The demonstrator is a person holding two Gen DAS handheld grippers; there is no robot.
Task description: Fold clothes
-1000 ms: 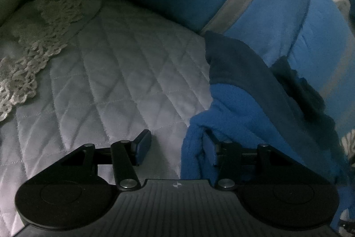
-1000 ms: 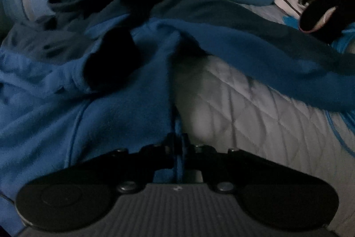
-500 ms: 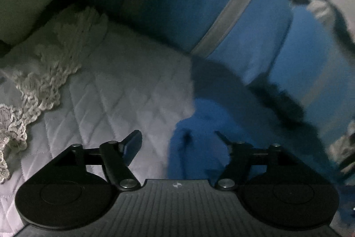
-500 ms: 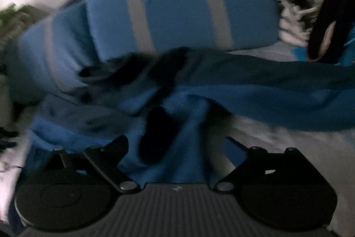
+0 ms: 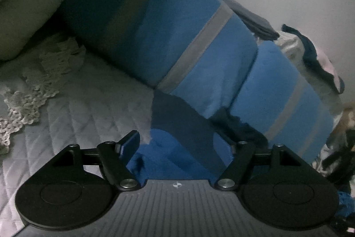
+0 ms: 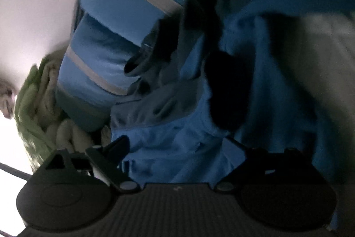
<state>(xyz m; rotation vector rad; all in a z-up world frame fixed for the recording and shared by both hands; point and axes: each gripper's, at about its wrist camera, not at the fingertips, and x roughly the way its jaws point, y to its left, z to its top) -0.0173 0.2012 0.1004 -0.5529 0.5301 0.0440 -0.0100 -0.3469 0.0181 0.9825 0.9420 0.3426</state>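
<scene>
Regrasping a blue fleece garment (image 5: 177, 154) lying rumpled on the quilted bedspread (image 5: 88, 117).
Lower centre of both wrist views: the left gripper (image 5: 184, 143) stands released, and the right gripper (image 6: 177, 143), spread wide, is easing slightly inward; fleece lies between each pair of jaws, unpinched. The fleece looks soft, light and limp, so taking it by the darker hem band (image 5: 184, 123) should hold best.

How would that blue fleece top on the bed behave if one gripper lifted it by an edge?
The blue fleece top would probably droop and sag, since it already lies in soft rumpled folds. It looks light for its bulk. Its fuzzy surface would likely grip the quilted bedspread and drag rather than slide.
</scene>
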